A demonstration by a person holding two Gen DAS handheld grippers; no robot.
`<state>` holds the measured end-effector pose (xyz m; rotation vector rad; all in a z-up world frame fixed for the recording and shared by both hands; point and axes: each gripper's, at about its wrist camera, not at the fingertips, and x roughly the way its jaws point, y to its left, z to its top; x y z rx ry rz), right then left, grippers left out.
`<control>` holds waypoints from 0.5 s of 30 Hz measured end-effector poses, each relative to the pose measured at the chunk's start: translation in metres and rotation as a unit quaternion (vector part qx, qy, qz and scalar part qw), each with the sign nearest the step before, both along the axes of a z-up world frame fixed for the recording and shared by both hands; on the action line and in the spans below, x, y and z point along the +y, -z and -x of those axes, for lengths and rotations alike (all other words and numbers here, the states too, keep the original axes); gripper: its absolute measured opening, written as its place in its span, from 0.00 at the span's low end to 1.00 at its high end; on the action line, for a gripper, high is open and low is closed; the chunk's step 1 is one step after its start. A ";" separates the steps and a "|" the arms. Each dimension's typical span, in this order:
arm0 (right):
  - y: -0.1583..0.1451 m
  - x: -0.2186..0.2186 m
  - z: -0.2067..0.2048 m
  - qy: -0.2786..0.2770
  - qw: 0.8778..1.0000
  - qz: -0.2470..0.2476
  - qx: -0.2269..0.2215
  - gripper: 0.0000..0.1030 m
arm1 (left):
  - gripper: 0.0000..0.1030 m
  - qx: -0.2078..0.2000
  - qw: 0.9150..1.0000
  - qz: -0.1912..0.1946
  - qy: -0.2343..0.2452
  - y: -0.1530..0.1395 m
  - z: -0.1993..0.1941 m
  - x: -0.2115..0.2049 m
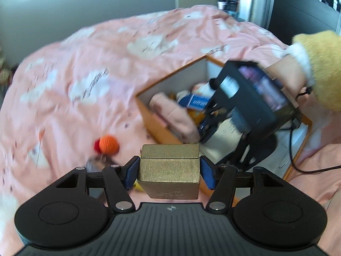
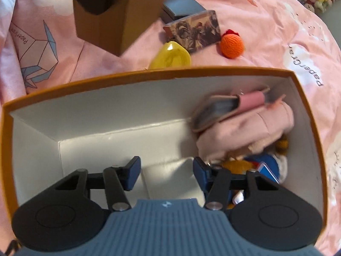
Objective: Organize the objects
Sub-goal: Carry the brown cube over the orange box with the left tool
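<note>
Progress: roughly halfway by my guess, some stuff is packed and some is loose on the bed.
Left gripper: jaws pinching a gold box from both sides, carried above the pink bedspread, just short of the near corner of the orange storage box.
Loose on the bed: orange crochet ball, yellow toy, a picture-printed box and a dark grey box behind it, all just outside the storage box wall.
Already packed: pink cloth, a pink case on top of it, a blue carton and some plush bits I can't make out, all bunched at one end.
Right gripper: jaws spread, holding nothing, hanging inside the storage box over a white item on the floor.
Left to do: I reckon the gold box goes in next, then the four loose things. Plenty of bare floor in there.
</note>
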<state>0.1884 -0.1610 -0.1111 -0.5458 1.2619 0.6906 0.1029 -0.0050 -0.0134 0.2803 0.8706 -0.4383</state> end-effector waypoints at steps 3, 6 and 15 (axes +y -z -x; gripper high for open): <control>0.002 -0.003 0.002 0.003 1.000 -0.008 -0.017 0.50 | 0.67 -0.008 0.999 -0.009 0.035 -0.001 -0.005 -0.014; 0.001 -0.011 0.004 0.008 1.000 -0.018 -0.022 0.50 | 0.67 -0.015 0.997 -0.029 0.066 0.000 -0.011 -0.029; -0.023 -0.037 0.013 0.059 0.997 -0.044 -0.015 0.50 | 0.67 -0.039 0.966 -0.101 0.235 0.017 -0.016 -0.073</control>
